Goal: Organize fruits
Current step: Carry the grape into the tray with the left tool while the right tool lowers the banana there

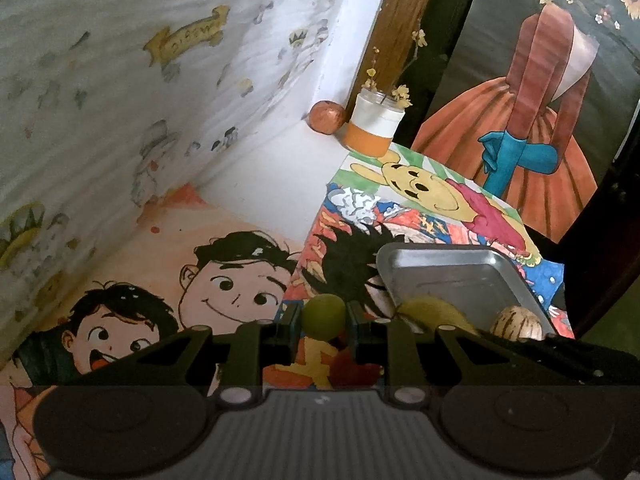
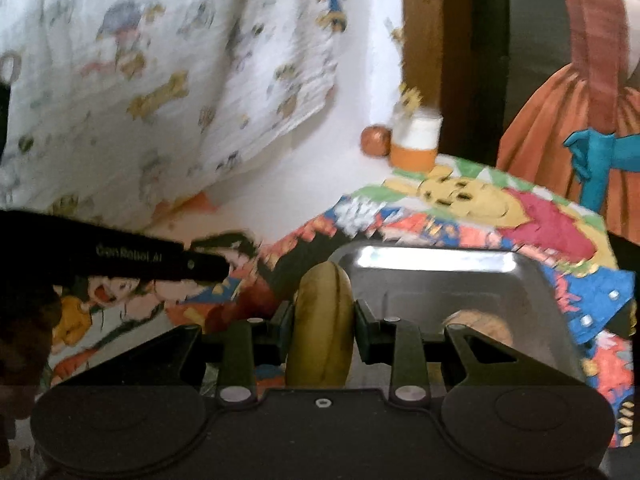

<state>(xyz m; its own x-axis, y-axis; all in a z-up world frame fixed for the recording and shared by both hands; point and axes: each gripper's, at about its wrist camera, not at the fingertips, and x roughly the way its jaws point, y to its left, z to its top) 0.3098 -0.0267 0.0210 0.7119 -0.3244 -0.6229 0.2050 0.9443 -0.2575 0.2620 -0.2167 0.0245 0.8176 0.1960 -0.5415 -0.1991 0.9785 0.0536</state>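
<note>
Green fruit: small, round, smooth, clamped between the pads of the left gripper, above the drawing-covered tabletop, just beside the metal tray

Banana: yellow-brown, dull skin, dark ridge line, gripped across its width by the right gripper at the tray's near left corner

Striped pale fruit: lying inside the tray, partly hidden

White lettering "GenRobot.AI" runs along the black left gripper as seen from the right wrist. A yellow ribbon banner printed on the cloth carries letters too blurred to read.
</note>
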